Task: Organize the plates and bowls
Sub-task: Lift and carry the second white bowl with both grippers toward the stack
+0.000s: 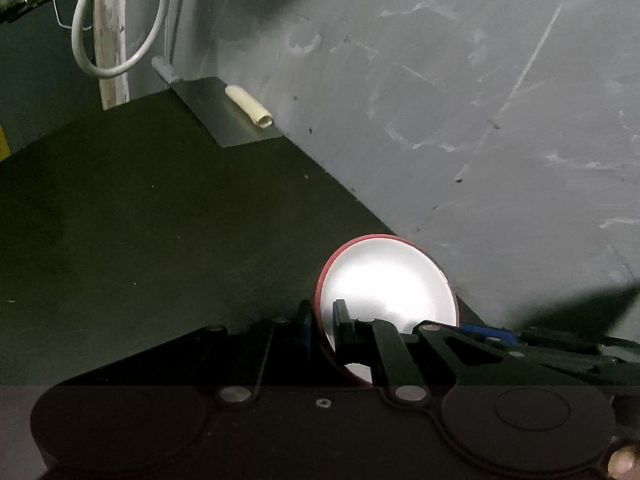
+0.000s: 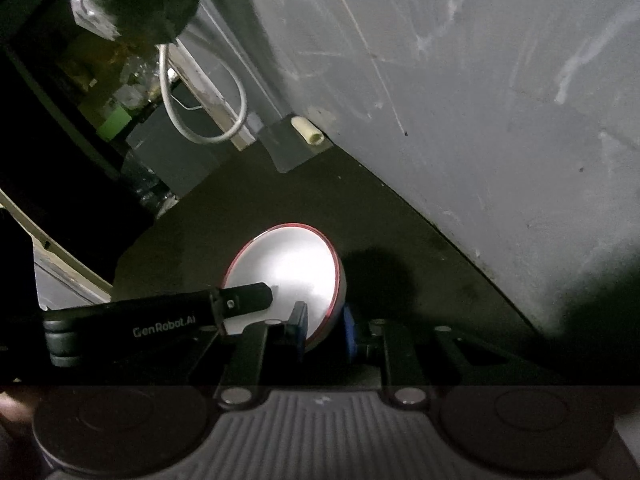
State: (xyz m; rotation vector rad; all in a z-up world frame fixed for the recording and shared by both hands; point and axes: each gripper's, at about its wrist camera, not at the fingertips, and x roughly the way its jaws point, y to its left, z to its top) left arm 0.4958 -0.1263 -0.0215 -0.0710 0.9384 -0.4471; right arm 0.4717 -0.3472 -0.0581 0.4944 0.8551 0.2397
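One bowl (image 1: 388, 280), red outside and white inside, hangs tilted above the dark tabletop (image 1: 140, 220), and both grippers hold it. My left gripper (image 1: 322, 316) is shut on the bowl's left rim, one finger inside and one outside. In the right wrist view the same bowl (image 2: 288, 272) has its near rim pinched in my right gripper (image 2: 324, 326), between a black pad and a blue pad. The left gripper (image 2: 244, 300) reaches in from the left onto the rim. The bowl's shadow (image 2: 376, 276) lies on the table beside it.
A scuffed grey wall (image 1: 460, 100) runs along the table's far side. A cream tube (image 1: 249, 107) lies on a metal plate (image 1: 224, 120) in the corner. A white cable loop (image 1: 120, 20) hangs there. Clutter and a green block (image 2: 114, 124) sit beyond the table's left edge.
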